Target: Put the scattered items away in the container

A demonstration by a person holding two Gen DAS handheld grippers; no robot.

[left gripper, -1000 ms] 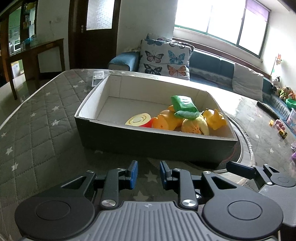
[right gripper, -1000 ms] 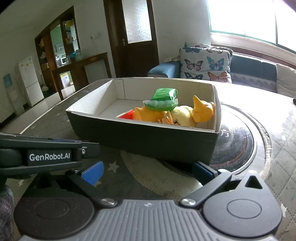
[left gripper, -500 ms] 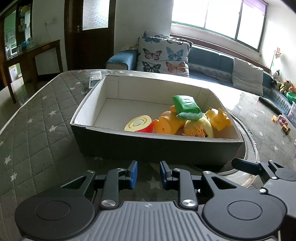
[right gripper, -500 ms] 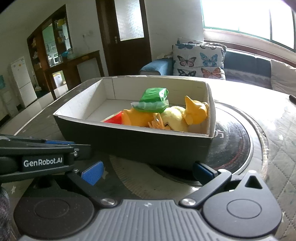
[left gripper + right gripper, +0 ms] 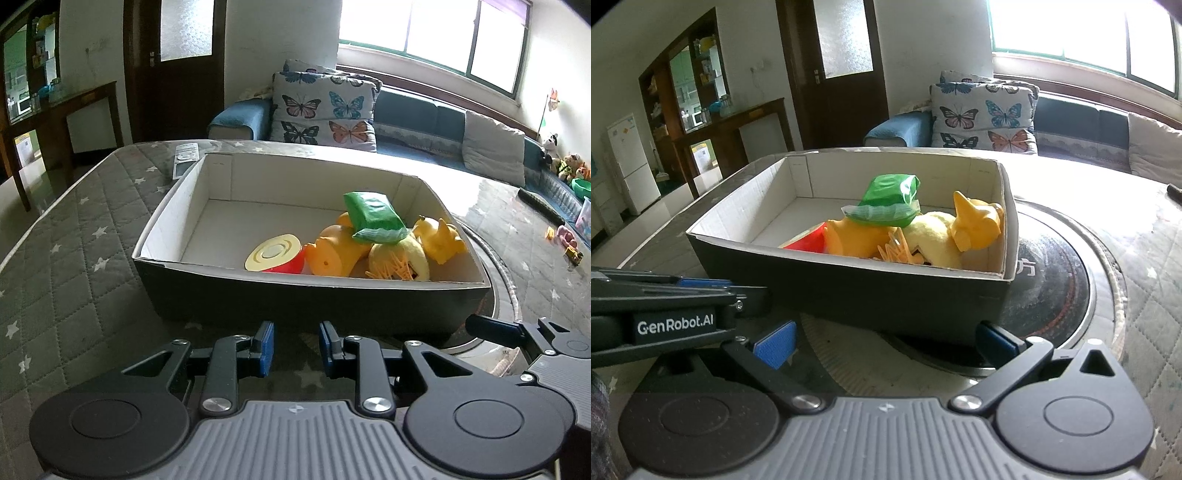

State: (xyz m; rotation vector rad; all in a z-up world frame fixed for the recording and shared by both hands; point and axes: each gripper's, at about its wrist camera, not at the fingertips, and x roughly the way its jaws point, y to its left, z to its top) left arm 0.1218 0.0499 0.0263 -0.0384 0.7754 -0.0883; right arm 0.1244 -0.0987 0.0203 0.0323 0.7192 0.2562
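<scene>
While box [image 5: 258,295] sits on quilted table [image 5: 74,258], sofa [image 5: 406,110] behind, left gripper [image 5: 296,345], right gripper [image 5: 886,339] parted, empty.

Left claw [image 5: 296,346] low centre of frame, jaws narrowly parted, nothing between. Right claw [image 5: 886,341] low centre of frame, jaws spread wide, empty, angled downward.

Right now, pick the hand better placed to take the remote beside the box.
Left, probably. The remote lies by the box's far left corner. The left tongs stand empty before its left half; the right tongs are further right.
</scene>
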